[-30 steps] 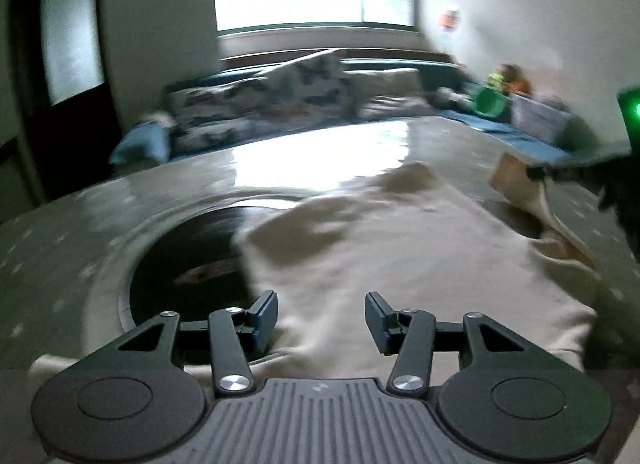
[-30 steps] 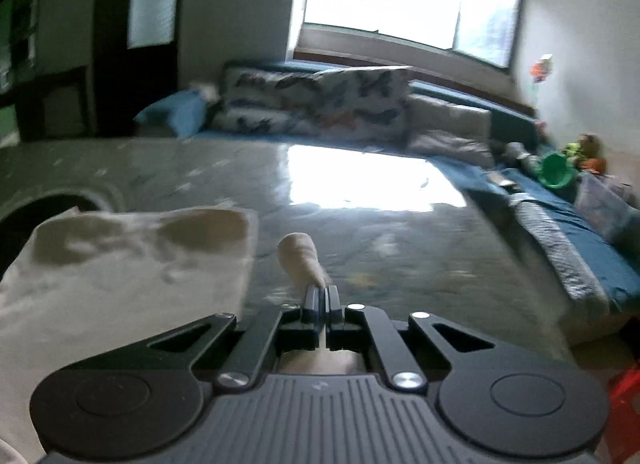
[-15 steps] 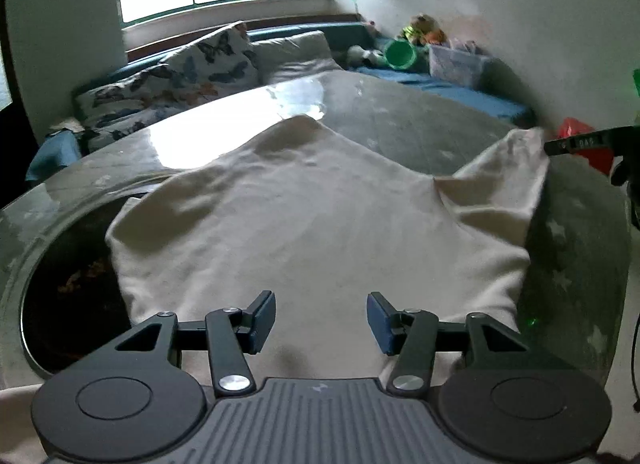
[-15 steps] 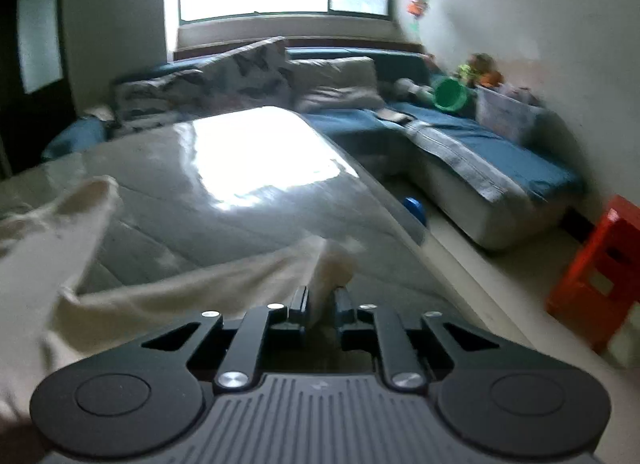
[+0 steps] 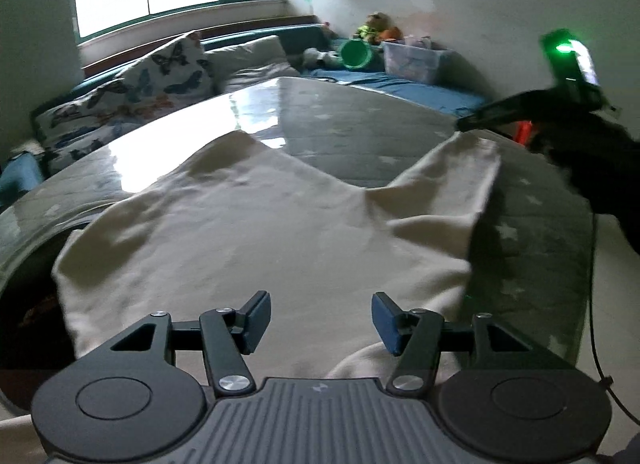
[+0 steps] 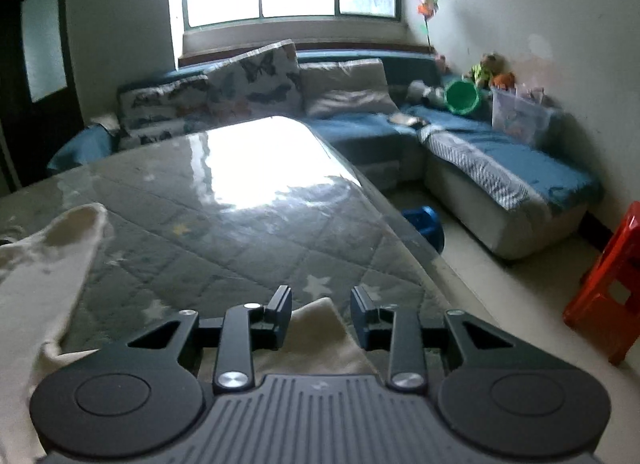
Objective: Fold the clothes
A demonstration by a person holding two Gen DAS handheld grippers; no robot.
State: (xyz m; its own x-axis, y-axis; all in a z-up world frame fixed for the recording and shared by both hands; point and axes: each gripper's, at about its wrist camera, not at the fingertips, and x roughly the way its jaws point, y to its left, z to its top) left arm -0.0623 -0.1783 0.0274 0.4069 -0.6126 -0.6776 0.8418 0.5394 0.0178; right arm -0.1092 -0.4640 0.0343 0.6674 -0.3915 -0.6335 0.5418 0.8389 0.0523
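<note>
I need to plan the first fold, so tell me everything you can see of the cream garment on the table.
The cream garment looks like soft, plain knit fabric, spread mostly flat on the glossy quilted table, lightly wrinkled. Two parts stick out at the far side like sleeves, one at far left, one at right. Its left edge overhangs a dark round opening. The open left claw hovers over its near part. The right sleeve tip lies between the open right claw's fingers, ungripped.

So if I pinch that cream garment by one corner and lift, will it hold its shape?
Probably not. The cream garment drapes in soft wrinkles, so it should sag limply. It looks thin, likely light. The glossy table may let it slide when dragged.
</note>
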